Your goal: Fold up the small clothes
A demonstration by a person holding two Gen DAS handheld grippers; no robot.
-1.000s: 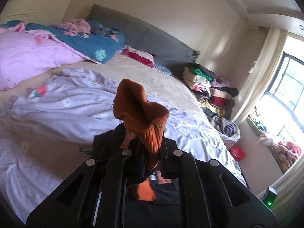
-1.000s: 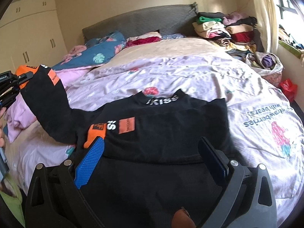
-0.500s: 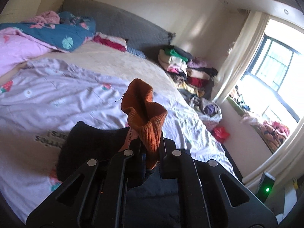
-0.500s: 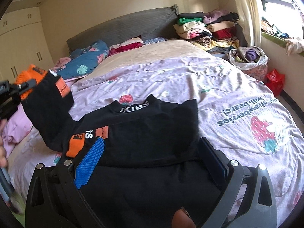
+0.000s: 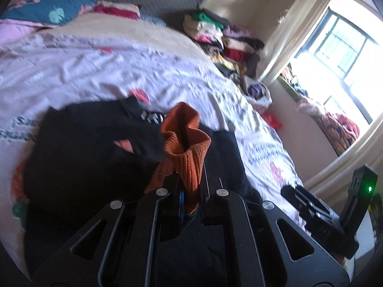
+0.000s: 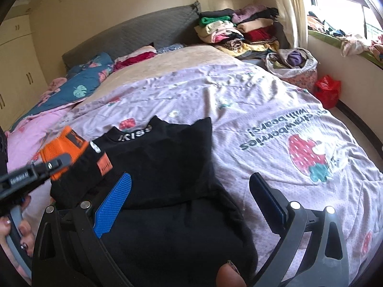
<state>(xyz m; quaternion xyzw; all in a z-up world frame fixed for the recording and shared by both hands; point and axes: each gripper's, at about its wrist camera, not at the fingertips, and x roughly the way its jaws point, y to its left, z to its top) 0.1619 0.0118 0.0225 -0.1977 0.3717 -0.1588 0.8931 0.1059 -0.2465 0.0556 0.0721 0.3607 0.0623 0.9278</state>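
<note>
A small black sweater (image 6: 162, 167) with orange patches and white letters at the neck lies on the lilac bedspread (image 6: 275, 110). My left gripper (image 5: 190, 186) is shut on the sweater's orange ribbed cuff (image 5: 186, 143), holding the sleeve over the sweater body (image 5: 79, 167). In the right wrist view the left gripper (image 6: 57, 161) comes in from the left with the orange cuff (image 6: 61, 147) and black sleeve draped across the sweater's left side. My right gripper (image 6: 189, 191) stands open just above the sweater's near hem, nothing between its blue pads (image 6: 115, 198).
A stack of folded clothes (image 6: 239, 28) sits at the bed's far right corner by the grey headboard (image 6: 134, 31). A laundry bag (image 6: 292, 67) and red bag (image 6: 328, 91) lie on the floor by the window wall. Pink and blue bedding (image 6: 71, 93) is heaped at left.
My left gripper has carried the orange cuff rightward and down, from out at the left side to over the sweater's body. The right gripper shifted slightly.
</note>
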